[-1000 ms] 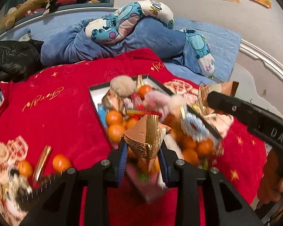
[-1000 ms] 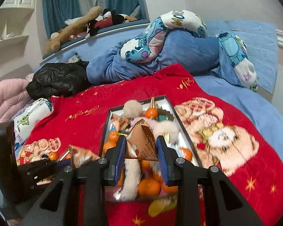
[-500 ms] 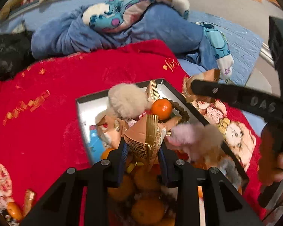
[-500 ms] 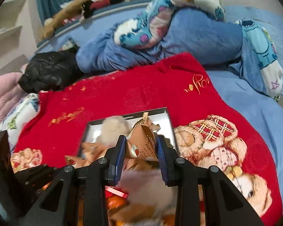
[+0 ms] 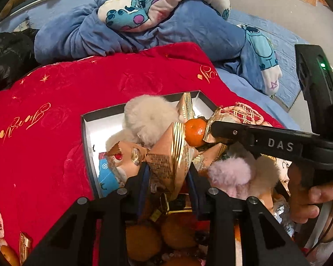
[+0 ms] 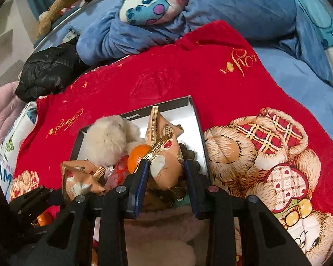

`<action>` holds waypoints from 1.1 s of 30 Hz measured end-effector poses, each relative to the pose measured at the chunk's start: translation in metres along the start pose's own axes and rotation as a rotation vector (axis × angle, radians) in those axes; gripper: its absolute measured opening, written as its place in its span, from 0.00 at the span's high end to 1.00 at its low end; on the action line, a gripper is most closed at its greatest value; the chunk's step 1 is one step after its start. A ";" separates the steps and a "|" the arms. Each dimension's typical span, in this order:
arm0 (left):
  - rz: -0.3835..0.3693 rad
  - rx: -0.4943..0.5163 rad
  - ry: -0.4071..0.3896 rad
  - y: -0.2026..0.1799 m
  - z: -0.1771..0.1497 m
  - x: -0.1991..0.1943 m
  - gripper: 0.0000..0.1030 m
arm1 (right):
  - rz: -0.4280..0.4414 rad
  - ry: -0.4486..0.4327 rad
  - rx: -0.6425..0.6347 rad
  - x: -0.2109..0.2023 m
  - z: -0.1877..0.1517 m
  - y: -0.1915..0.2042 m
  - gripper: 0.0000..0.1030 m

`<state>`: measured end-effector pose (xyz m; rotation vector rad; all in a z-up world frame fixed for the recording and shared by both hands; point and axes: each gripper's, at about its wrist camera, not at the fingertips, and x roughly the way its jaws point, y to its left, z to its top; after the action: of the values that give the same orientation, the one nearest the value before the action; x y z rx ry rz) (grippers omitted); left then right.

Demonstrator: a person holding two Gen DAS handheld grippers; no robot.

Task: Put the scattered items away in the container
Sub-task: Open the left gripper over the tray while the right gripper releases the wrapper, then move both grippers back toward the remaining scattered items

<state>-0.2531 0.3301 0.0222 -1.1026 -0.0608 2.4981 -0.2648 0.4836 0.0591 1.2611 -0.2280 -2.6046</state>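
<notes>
Both grippers had come in over the box (image 5: 86, 133) since a second before, each carrying a snack packet that had earlier been held short of it. Back then the oranges and pompoms in the box lay further off; now the hands hung right above the pile.

On the left gripper (image 5: 167, 173), the fingers (image 5: 144, 177) were pinching a tan, pyramid-shaped packet with a gold seam (image 5: 171, 155), blue pads against both of its sides, above the near half of the box. On the right gripper (image 6: 165, 175), the fingers (image 6: 142, 177) were easing apart around a second tan packet (image 6: 166, 166): the left pad was touching it, while a gap showed at the right pad. That packet sat low over the far end of the box, just beside a small orange (image 6: 137, 157) and against another packet (image 6: 159, 128) leaning on the box's far wall.

Inside the box a cream pompom (image 5: 148, 117) filled the far corner, a pink pompom (image 5: 230, 173) lay near the right wall, and more oranges (image 5: 144, 241) showed dimly under the left gripper. A third loose packet (image 5: 124, 155) lay next to the held one.

From the left camera, the right gripper's black arm crossed the view, with the person's hand (image 5: 308, 199) wrapped round its handle. Everything rested on a red blanket (image 5: 44, 110) with a teddy-bear print (image 6: 255, 155), spread on a bed with blue bedding (image 5: 188, 28). At the blanket's near left corner another orange (image 6: 44, 219) and a gold-wrapped stick (image 5: 25, 246) were outside the box.
</notes>
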 end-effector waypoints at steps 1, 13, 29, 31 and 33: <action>-0.002 0.003 0.001 0.001 -0.001 -0.001 0.66 | 0.006 -0.007 -0.005 -0.003 -0.001 0.002 0.65; 0.015 0.010 -0.100 0.008 0.001 -0.049 0.00 | 0.058 -0.214 0.097 -0.068 -0.005 0.006 0.00; 0.204 -0.010 -0.171 0.128 -0.073 -0.238 0.00 | 0.139 -0.360 0.084 -0.135 -0.045 0.152 0.00; 0.190 -0.058 -0.219 0.146 -0.086 -0.271 0.00 | 0.167 -0.360 0.083 -0.132 -0.059 0.174 0.00; 0.184 -0.100 -0.262 0.159 -0.102 -0.296 0.00 | 0.177 -0.348 0.068 -0.127 -0.073 0.193 0.00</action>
<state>-0.0566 0.0587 0.1272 -0.8453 -0.1675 2.8202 -0.1034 0.3313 0.1559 0.7575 -0.4698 -2.6609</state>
